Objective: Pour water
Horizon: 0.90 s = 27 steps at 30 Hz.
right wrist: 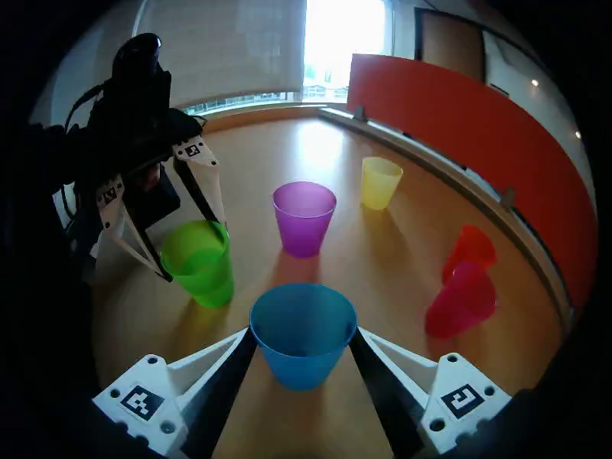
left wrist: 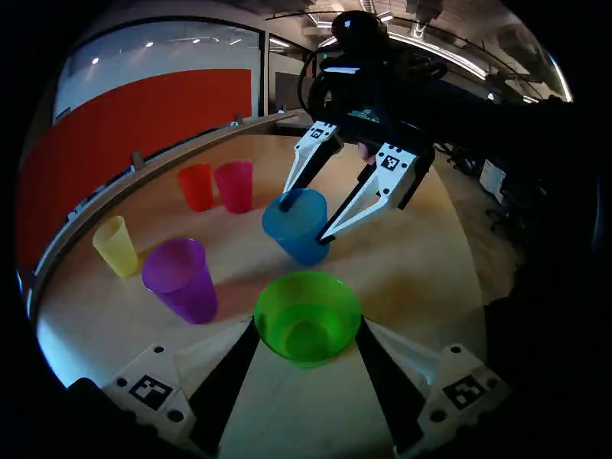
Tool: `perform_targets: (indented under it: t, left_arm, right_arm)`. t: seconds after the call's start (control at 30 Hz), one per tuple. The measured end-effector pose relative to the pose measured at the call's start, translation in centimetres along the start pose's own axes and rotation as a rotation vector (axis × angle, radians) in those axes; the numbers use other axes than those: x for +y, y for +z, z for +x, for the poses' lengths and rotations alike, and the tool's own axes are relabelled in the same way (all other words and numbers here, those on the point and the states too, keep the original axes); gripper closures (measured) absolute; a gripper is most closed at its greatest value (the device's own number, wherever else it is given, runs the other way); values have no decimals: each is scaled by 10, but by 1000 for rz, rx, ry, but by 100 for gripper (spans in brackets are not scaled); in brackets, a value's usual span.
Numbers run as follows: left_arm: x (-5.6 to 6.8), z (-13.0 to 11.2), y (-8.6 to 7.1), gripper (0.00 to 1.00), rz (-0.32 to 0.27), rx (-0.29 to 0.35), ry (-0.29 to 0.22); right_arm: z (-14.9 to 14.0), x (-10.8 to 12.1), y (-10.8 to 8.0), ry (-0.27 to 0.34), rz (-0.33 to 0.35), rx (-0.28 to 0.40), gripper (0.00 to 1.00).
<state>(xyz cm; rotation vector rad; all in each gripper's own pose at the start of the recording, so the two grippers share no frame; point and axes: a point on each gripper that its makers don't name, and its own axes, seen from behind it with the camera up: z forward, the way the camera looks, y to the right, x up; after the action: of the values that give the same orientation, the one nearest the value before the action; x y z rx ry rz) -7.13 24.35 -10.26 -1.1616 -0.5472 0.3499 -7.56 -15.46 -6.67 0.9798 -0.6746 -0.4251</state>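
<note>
A green cup (left wrist: 307, 306) stands between the fingers of my left gripper (left wrist: 306, 325), which press on its two sides. The right gripper view shows that same green cup (right wrist: 200, 268) with my left gripper (right wrist: 196, 251) around it, low over the wooden table (right wrist: 382, 252). My right gripper (right wrist: 303, 331) is shut on a blue cup (right wrist: 304, 352). Farther off in the left gripper view, the right gripper (left wrist: 304, 222) holds the blue cup (left wrist: 298, 233) slightly tilted, just beyond the green one. I cannot tell whether either cup holds water.
A purple cup (left wrist: 183, 279), a yellow cup (left wrist: 116, 245), an orange cup (left wrist: 196, 186) and a pink cup (left wrist: 235, 185) stand on the table to the left. A raised ledge (left wrist: 153, 164) and a red wall panel (left wrist: 130, 122) run behind them.
</note>
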Motion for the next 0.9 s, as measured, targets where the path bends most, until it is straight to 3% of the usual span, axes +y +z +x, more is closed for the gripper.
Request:
perform_targets:
  t: [0.7,0.9]
  left_arm:
    - [1,0,2,13,14,-16,28]
    - [3,0,2,8,9,-16,27]
  right_arm:
    - [-21,-2,-14,27,-22,-4,9]
    - [-27,-2,-12,25,-26,-21,6]
